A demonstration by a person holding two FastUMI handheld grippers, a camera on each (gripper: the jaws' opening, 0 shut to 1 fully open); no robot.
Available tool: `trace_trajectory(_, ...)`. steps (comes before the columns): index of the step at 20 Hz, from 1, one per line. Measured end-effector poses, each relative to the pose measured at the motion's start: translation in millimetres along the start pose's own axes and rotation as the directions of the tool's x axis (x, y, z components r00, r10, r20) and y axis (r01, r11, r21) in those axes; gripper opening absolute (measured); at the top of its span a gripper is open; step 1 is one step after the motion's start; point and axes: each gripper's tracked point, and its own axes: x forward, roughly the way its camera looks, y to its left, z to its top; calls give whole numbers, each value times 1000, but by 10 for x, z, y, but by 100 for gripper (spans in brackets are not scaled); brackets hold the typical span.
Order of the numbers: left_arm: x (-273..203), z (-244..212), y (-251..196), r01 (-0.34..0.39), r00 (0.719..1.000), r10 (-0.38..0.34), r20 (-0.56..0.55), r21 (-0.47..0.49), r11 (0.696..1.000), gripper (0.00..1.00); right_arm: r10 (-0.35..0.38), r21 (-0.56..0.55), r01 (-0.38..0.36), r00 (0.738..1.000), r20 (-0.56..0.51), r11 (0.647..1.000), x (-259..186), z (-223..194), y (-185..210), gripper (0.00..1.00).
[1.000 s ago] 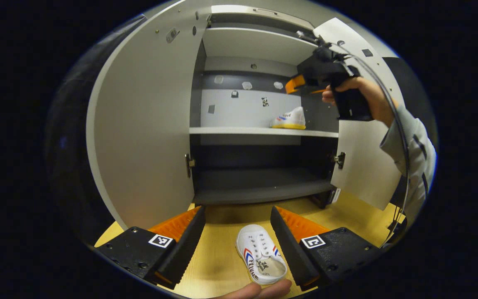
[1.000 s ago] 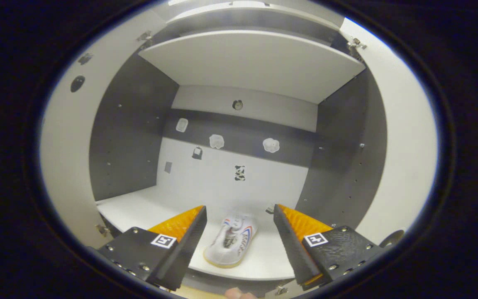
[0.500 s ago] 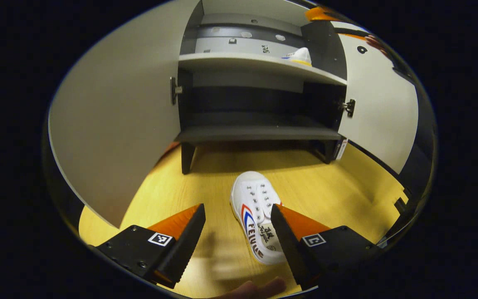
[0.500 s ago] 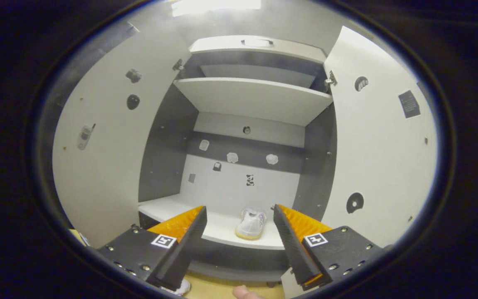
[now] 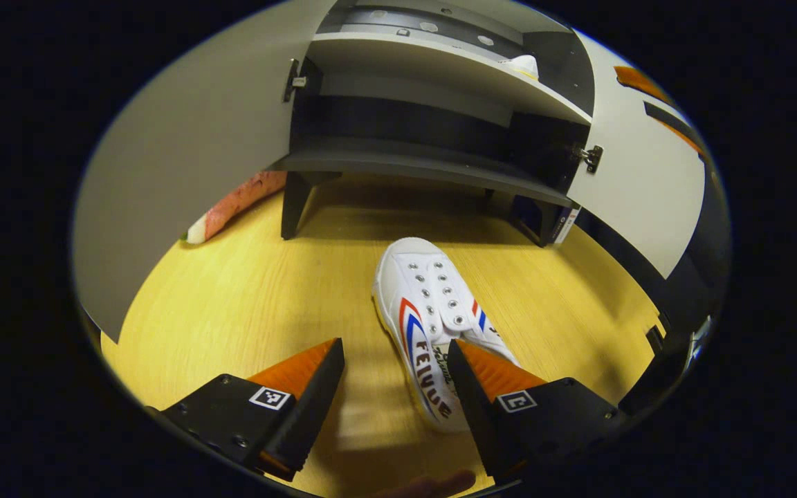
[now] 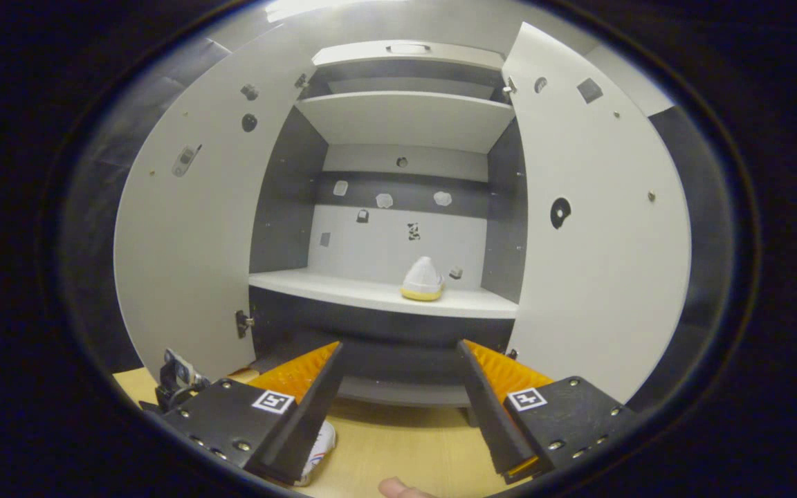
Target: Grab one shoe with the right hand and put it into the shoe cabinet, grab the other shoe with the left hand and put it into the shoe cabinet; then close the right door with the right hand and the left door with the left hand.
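Your left gripper (image 5: 393,366) has its jaws spread wide and empty, hovering low over the yellow wood-grain table (image 5: 253,297); the white canvas shoe with red and blue side stripes (image 5: 433,325) lies partly between them, close against the right-hand finger, though you cannot tell whether that finger touches it. That shoe rests flat on its sole, its long axis running roughly away from you, toe toward the cabinet and heel end nearest the gripper, angled a little to the left at the toe. Your right gripper (image 6: 398,377) also has its jaws wide apart with nothing in them, held in front of the open grey shoe cabinet with white shelves (image 6: 398,117). Count two shoes: the one on the table, whose edge also peeks out beside the left-hand finger in the right gripper view, and a second white shoe with a yellow sole (image 6: 422,280) standing on the cabinet's middle white shelf (image 6: 343,289), right of centre, its long axis pointing front to back so you see it end-on. Two doors, both swung open: the left white door (image 6: 191,249) and the right white door (image 6: 599,235). Past the left door's lower edge in the left gripper view, a long reddish-orange object with a pale end (image 5: 236,204) lies on the table.
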Motion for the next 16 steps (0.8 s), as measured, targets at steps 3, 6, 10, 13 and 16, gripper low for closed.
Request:
trace_trajectory(3,81,-8,12,-28,999,29,-39,23,999,93,-25,-44,24,1000,-2,999,-56,-212,-144,96)
trace_trajectory(6,206,-61,-37,-16,993,19,-119,20,1000,85,3,-27,-4,1000,-23,1000,-162,-377,-196,96)
trace_trajectory(10,294,-32,-131,10,985,6,-173,91,996,71,39,0,-39,999,-20,999,-246,-441,-267,96)
trace_trajectory(13,284,13,-62,-30,984,47,-175,98,995,51,29,-16,-30,999,-25,999,-287,-505,-339,94)
trace_trajectory(16,271,81,-6,-32,986,48,-161,104,994,19,14,-29,-15,999,-30,999,-375,-579,-431,95)
